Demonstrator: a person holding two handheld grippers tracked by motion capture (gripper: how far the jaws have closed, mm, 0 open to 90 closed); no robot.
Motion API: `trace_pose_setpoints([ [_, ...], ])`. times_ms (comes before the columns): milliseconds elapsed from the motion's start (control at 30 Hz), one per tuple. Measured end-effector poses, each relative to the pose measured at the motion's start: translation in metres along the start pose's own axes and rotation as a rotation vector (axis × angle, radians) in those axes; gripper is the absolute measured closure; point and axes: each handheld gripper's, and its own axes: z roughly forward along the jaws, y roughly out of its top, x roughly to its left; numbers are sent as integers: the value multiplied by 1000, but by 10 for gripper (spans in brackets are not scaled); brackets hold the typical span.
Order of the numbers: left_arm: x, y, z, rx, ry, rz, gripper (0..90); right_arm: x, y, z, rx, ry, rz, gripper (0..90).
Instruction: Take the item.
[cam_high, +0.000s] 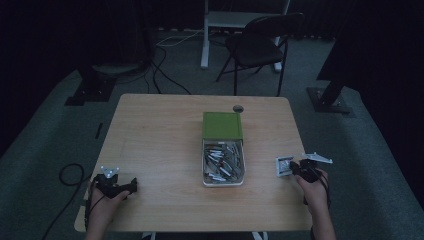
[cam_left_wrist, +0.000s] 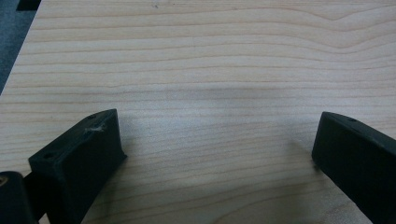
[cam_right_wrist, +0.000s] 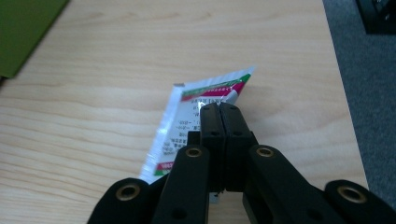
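- Two handheld grippers are at work over the pale wooden table (cam_high: 165, 135); the right gripper (cam_right_wrist: 219, 109) has its black jaws pressed together on a small white foil sachet with red and green print (cam_right_wrist: 187, 116), pinching it near one edge.
- From above, that sachet (cam_high: 284, 166) sits near the table's right edge, well apart from the open white box of similar sachets (cam_high: 223, 165) at the centre, whose green lid (cam_high: 222, 125) lies folded back beyond it.
- The left gripper (cam_left_wrist: 215, 149) rests low over bare wood at the near left corner (cam_high: 120, 186), jaws spread wide with nothing between them.
- My guess is the sachet is being carried out of the box and set down on the right.
- To do it well, lower the packet flat onto the wood before loosening, since an edge grip lets it swing or flip.
- Keep it clear of the table's edge, which looks close.
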Motion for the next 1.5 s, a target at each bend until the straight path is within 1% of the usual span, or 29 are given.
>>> trace_pose_setpoints([
  [67, 0, 0, 0, 0, 0, 0, 23, -4, -4, 3, 14, -2, 8, 892],
  [167, 0, 0, 0, 2, 0, 0, 23, -7, -7, 5, 15, 4, 29, 884],
  [200, 0, 0, 0, 2, 0, 0, 23, -7, -7, 4, 15, 4, 29, 880],
  [300, 0, 0, 0, 0, 0, 0, 23, -9, -6, 3, 17, 2, 17, 833],
  [367, 0, 0, 0, 0, 0, 0, 23, -10, -5, 2, 19, 10, 25, 798],
  [433, 0, 0, 0, 0, 0, 0, 22, -12, -6, 1, 22, 11, 9, 751],
  [500, 0, 0, 0, 2, 0, 0, 22, -14, -6, 0, 11, 14, -1, 686],
  [600, 0, 0, 0, 2, 0, 0, 22, -14, -6, -3, 7, 29, -10, 588],
  [633, 0, 0, 0, 2, 0, 0, 22, -12, -6, -3, 5, 37, -25, 572],
  [667, 0, 0, 0, 2, 0, 0, 23, -12, -6, -4, -5, 34, -36, 568],
  [733, 0, 0, 0, 2, 0, 0, 23, -9, -4, -6, -14, 39, -67, 507],
  [767, 0, 0, 0, 2, 0, 0, 22, -9, -4, -6, -21, 46, -79, 511],
  [833, 0, 0, 0, 2, 0, 0, 22, -5, -2, -8, -13, 94, -95, 492],
  [867, 0, 0, 0, 2, 0, 0, 23, -2, -2, -8, -7, 106, -107, 478],
  [900, 0, 0, 0, 2, 0, 0, 22, 1, -1, -8, 2, 116, -133, 448],
  [1000, 0, 0, 0, 2, 0, 0, 23, 7, -1, -8, 7, 149, -153, 379],
  [1033, 0, 0, 0, 2, 0, 0, 23, 9, -1, -8, 12, 162, -168, 362],
  [1100, 0, 0, 0, 2, 0, 0, 22, 13, -2, -7, 16, 174, -193, 346],
  [1233, 0, 0, 0, 2, 0, 0, 23, 20, -3, -5, 14, 240, -223, 308],
  [1300, 0, 0, 0, 2, 0, 0, 23, 24, -4, -4, 3, 271, -232, 298],
  [1333, 0, 0, 0, 2, 0, 0, 22, 25, -4, -4, 5, 279, -230, 288],
  [1367, 0, 0, 0, 2, 0, 0, 23, 27, -5, -4, -2, 290, -243, 279],
  [1400, 0, 0, 0, 2, 0, 0, 23, 28, -5, -3, -11, 306, -244, 270],
  [1500, 0, 0, 0, 2, 0, 0, 23, 32, -9, -2, -50, 379, -257, 208],
])
